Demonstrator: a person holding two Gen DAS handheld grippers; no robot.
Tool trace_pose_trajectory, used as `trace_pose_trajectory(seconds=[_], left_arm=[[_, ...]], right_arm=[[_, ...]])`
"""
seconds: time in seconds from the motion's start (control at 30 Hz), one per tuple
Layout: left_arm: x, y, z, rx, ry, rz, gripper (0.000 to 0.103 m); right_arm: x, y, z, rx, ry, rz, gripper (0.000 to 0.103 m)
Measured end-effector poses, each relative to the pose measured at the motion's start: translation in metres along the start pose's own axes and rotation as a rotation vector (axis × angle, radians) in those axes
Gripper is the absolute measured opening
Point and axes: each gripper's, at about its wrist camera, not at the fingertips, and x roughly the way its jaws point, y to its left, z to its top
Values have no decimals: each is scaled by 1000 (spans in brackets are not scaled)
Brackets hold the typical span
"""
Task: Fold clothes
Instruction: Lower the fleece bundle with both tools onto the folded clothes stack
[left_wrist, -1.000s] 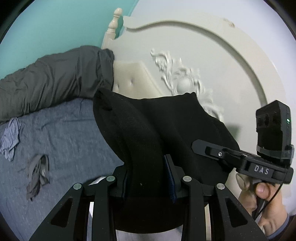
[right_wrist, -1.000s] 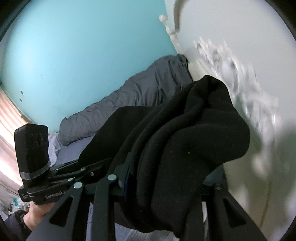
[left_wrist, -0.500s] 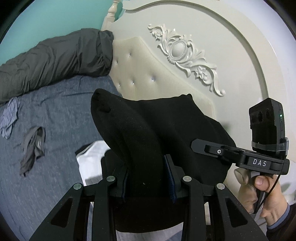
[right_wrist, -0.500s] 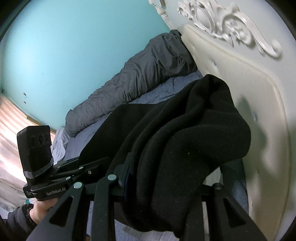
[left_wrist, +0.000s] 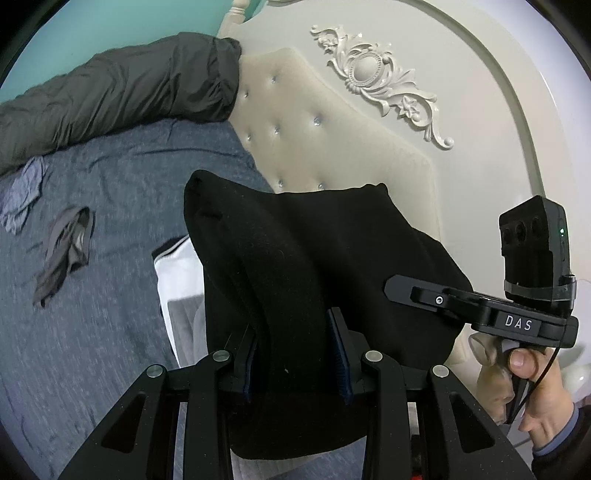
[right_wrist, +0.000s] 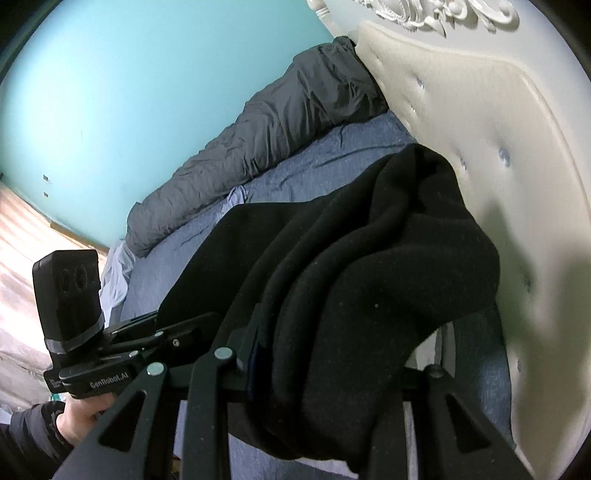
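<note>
A black fleece garment (left_wrist: 295, 258) hangs in the air above the bed, stretched between both grippers. My left gripper (left_wrist: 297, 347) is shut on one bunched edge of it, the cloth pinched between the blue pads. In the right wrist view the same black garment (right_wrist: 369, 277) drapes over my right gripper (right_wrist: 325, 369), which is shut on its other edge; the cloth hides the right finger. Each wrist view shows the other gripper held by a hand: the right one (left_wrist: 480, 306), the left one (right_wrist: 122, 354).
Below lies a blue-grey bed sheet (left_wrist: 92, 350) with a white folded garment (left_wrist: 173, 280), a small grey garment (left_wrist: 62, 254) and a pale blue cloth (left_wrist: 22, 199). A dark grey duvet (left_wrist: 110, 96) lines the far side. The cream tufted headboard (left_wrist: 332, 147) stands close ahead.
Both grippers have tilted downward with the black garment: the headboard carving rose in view and more of the bed, with the white garment, came into sight.
</note>
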Motion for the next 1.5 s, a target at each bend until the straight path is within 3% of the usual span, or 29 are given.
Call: trace_pose_trajectory(seconds=[0.47,0.9,1.1,1.33,1.5], left_arm=[[17,19,-59,-46,55,-50,29],[27,37,-80,-87,86,-101,27],[38,36,-94,-58,110,-81,27],[37,29,-94,-41,104,-69,27],[35,26,-95,-35,102,-55,27]], right_arm=[[11,-24,-63,36,44,-3,30],[8,-49,-90,112,30,56,30],[13,-47,-107,63,-6,-34,35],[-8,-49,-124,99,-105,-147,58],[-36,-35,-130,92,-212,-270,59]])
